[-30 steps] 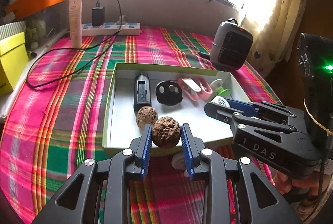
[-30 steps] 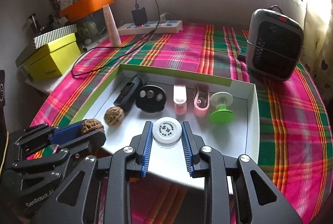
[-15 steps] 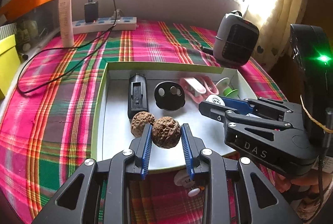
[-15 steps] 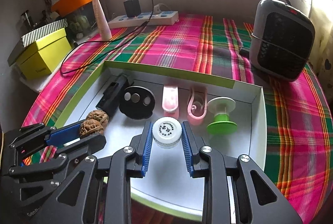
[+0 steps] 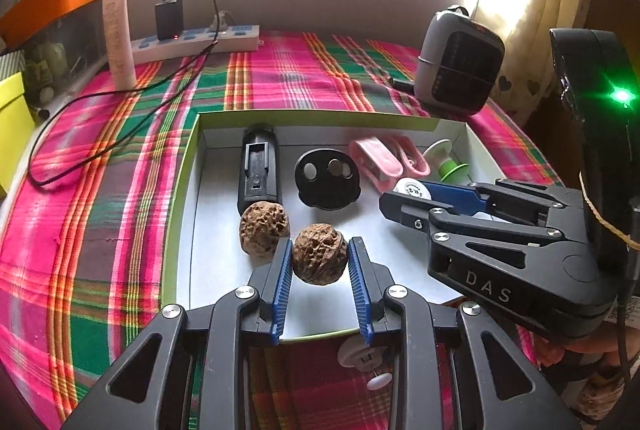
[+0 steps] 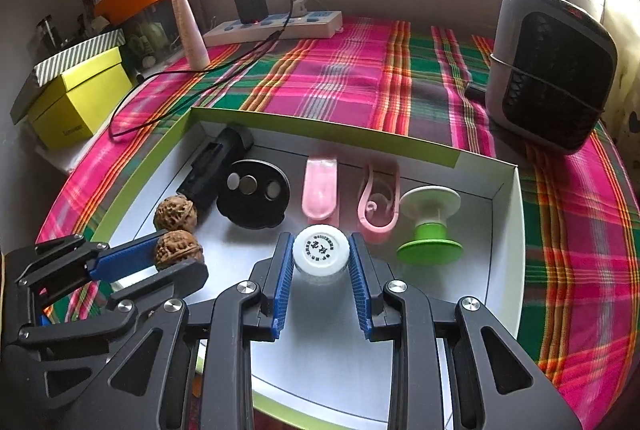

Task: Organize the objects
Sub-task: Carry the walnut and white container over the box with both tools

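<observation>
A shallow white tray with a green rim (image 5: 188,166) (image 6: 320,128) lies on the plaid cloth. My left gripper (image 5: 320,254) (image 6: 176,254) is shut on a brown walnut (image 5: 319,253) (image 6: 178,249), held over the tray's near left part beside a second walnut (image 5: 262,228) (image 6: 175,213) resting inside. My right gripper (image 6: 321,256) (image 5: 408,190) is shut on a small jar with a white printed cap (image 6: 321,250) (image 5: 412,187), held over the tray's middle. Whether either held thing touches the tray floor is unclear.
Inside the tray lie a black holder (image 6: 212,166), a black disc with metal buttons (image 6: 253,193), two pink clips (image 6: 320,186) and a green-and-white spool (image 6: 430,226). A grey heater (image 6: 552,70), power strip (image 6: 276,26), tube (image 6: 188,26) and yellow box (image 6: 76,98) stand around. White pins (image 5: 368,362) lie before the tray.
Both grippers have come forward over the tray and slightly down, each keeping its hold. The held walnut now hangs beside the resting walnut inside the tray rather than at its front edge.
</observation>
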Demonstrator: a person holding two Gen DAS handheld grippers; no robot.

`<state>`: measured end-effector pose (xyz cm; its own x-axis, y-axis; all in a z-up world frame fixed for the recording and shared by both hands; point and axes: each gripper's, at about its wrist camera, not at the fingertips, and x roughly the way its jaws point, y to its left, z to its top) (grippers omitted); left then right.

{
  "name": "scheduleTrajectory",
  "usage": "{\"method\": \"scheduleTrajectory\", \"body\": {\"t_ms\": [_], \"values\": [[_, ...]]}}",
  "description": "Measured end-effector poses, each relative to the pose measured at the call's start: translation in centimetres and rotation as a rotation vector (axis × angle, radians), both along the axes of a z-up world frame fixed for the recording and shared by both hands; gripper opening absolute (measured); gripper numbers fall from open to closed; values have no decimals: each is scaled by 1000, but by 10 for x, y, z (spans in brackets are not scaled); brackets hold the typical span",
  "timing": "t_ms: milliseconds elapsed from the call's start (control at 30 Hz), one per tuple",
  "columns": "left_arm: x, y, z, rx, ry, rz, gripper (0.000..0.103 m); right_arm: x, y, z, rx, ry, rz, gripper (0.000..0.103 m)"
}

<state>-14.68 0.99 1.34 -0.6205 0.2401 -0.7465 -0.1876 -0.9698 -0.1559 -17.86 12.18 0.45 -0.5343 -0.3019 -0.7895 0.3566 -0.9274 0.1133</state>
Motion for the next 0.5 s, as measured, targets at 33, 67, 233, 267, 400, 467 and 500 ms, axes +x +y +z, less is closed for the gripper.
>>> {"method": "scheduleTrajectory", "body": {"t_ms": [33, 67, 233, 267, 400, 467, 500], "values": [[-1, 0, 0, 0, 0, -2, 26, 0, 0, 0, 1, 0, 0, 29], [-1, 0, -1, 0, -1, -1, 26, 0, 0, -1, 4, -1, 0, 29], [-2, 1, -1, -2, -1, 0, 26, 0, 0, -2, 2, 0, 2, 29], [-2, 1, -1, -2, -2, -1, 26, 0, 0, -2, 2, 1, 2, 29], [-3, 1, -2, -10, -3, -2, 26, 0, -1, -1, 6, 1, 1, 29], [-3, 1, -2, -10, -3, -3, 26, 0, -1, -1, 5, 1, 2, 29], [-3, 1, -2, -10, -3, -3, 26, 0, -1, -1, 5, 1, 1, 29]]}}
